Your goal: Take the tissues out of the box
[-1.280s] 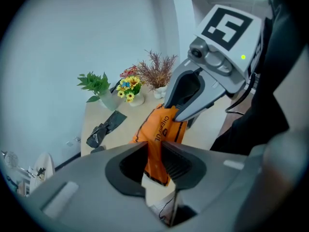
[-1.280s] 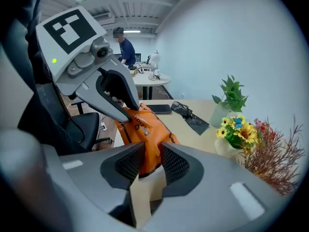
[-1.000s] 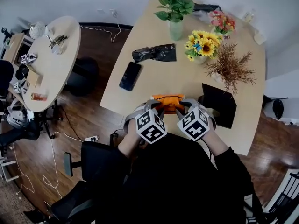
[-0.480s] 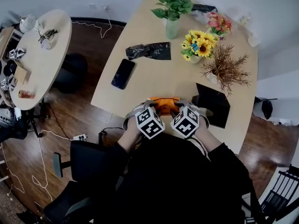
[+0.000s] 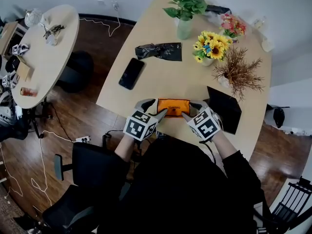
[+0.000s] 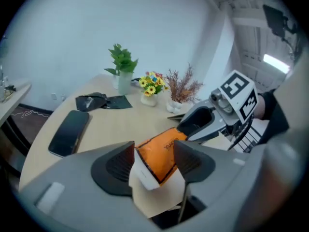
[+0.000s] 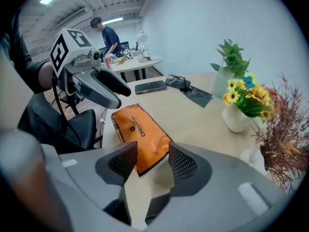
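An orange tissue pack lies flat near the front edge of the light wooden table. My left gripper is at its left end and my right gripper at its right end. In the left gripper view the pack's white-flapped end sits between the opening jaws of the left gripper, and the pads do not press it. In the right gripper view a corner of the pack lies between the opening jaws of the right gripper, with a gap at each side.
A black phone and a crumpled black bag lie to the far left. A green plant, yellow flowers, pink flowers and a dried plant stand behind. A black pad lies right of the pack. A round table stands left.
Both grippers have moved apart from over the pack to its two ends, so more of the orange pack shows. Their jaws stand wider than before.
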Tool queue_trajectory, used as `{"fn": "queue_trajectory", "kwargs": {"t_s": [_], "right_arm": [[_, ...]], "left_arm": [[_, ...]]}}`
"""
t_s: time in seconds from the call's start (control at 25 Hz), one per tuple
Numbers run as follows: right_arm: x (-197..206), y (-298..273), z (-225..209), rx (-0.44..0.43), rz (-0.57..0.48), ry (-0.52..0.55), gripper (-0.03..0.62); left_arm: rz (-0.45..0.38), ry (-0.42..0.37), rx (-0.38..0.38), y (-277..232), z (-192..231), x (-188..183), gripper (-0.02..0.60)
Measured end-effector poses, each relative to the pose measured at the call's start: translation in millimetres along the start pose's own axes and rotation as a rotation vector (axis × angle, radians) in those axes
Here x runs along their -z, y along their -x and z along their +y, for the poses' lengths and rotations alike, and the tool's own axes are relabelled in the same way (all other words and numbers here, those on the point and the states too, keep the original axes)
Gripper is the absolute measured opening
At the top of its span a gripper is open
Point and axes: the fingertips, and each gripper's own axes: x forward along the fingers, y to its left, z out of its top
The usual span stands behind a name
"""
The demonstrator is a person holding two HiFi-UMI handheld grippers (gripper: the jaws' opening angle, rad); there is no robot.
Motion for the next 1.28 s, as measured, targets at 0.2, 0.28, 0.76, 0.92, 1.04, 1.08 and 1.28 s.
{"fn": "queue_trajectory", "kwargs": {"t_s": [0.2,0.28,0.76,0.92,1.04,1.08,1.28], "right_arm": [[-11,56,-14,0.047,-0.228,-0.158,0.145],[-14,84,-20,0.045,-0.338,-0.259,0.089],[17,222,-18,0.161,-0.794,-0.402,0.000],[29,230,6,0.094,-0.874,-0.404,0.000],[36,231,17,0.069,-0.890,-0.377,0.000],[37,232,19,0.071,-0.891,-0.366,0.000],[25,267,21,0.161,-0.938,-0.283,0.000]], "left_arm": [[-0.174,0.149,-0.001,43,2,-14,0.238],[-0.222,0.176,-0.041,55,-2,-17,0.235],[-0.497,0.039,-0.267,96,-128,-57,0.099],[-0.475,0.036,-0.318,119,-161,-46,0.092],[-0.465,0.048,-0.378,133,-169,-32,0.092],[-0.462,0.054,-0.390,136,-170,-27,0.092],[-0.485,0.038,-0.394,142,-174,-26,0.092]]}}
